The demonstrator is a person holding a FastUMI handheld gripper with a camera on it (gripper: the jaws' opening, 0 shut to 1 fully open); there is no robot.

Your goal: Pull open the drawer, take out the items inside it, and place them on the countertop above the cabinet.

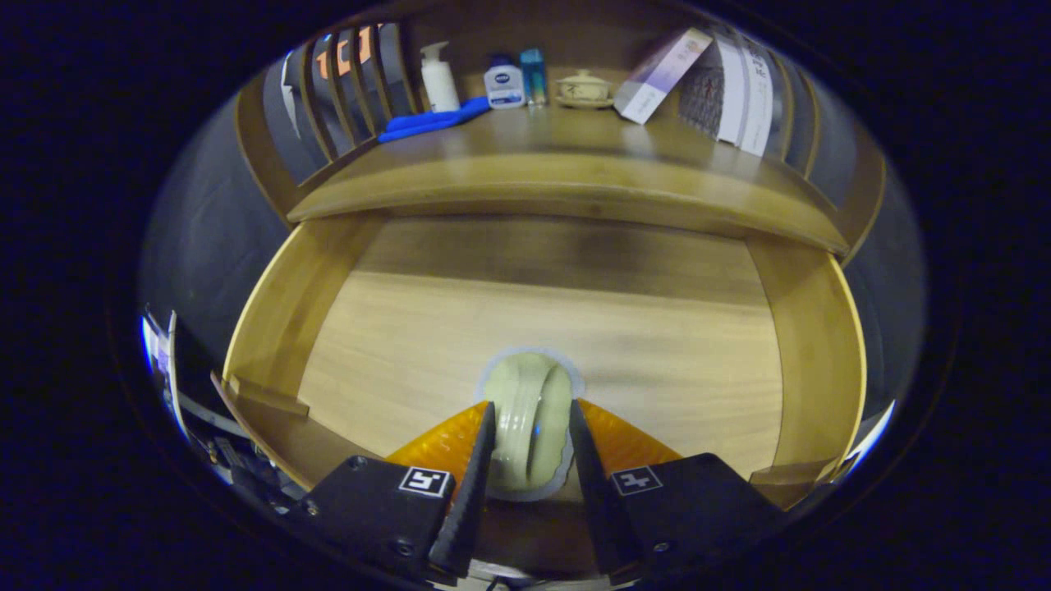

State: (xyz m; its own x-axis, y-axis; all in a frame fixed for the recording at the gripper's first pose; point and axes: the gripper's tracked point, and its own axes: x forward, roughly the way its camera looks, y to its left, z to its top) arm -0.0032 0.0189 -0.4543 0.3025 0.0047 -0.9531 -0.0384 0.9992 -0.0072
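Observation:
The wooden drawer [275, 316] stands pulled out below the cabinet's countertop [566, 160]. My gripper [532, 408] hangs over the drawer's front part. Both its orange-backed fingers [476, 460] press on a pale cream-green round object [530, 386], glossy like ceramic and seen edge-on. That object sits between the fingertips, over the drawer's light wood floor [591, 328]. I see nothing else lying on the floor of the drawer.
On the countertop stand a white pump bottle [438, 78], a blue cloth [431, 121], a small white-and-blue bottle [503, 82], a blue flask [534, 75], a lidded cup on a saucer [584, 87], a leaning box [661, 74] and upright books [739, 94]. Slatted rails [345, 90] border the counter.

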